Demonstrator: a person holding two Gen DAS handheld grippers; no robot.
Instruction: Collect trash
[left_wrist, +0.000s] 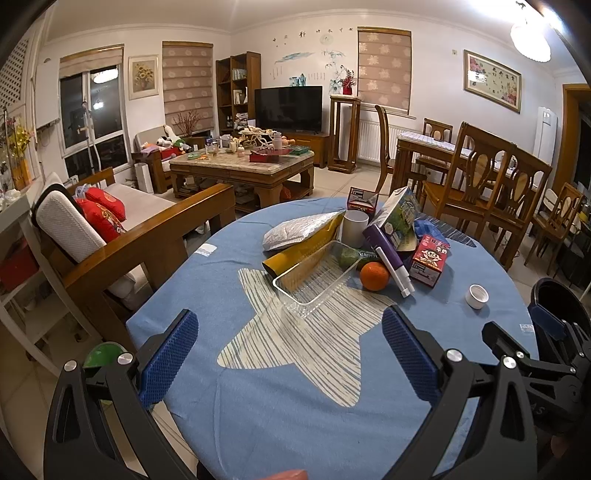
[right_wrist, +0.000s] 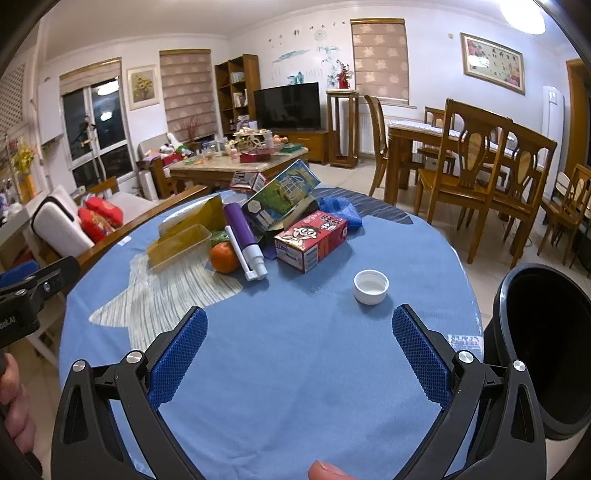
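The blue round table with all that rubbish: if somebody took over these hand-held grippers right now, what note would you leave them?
Left hand-held gripper: open, empty, above the near table edge.
Right hand-held gripper: open, empty, likewise.
Blue-clothed round table: pile at the far side, with a clear plastic tray, purple tube with white nozzle, red milk carton, blue-green carton and an orange fruit. Small white cap sits apart, nearest the right gripper.
Black bin: beside the table, on the right.
Done: nothing visibly collected.
Left: everything; the cap looks easiest first.
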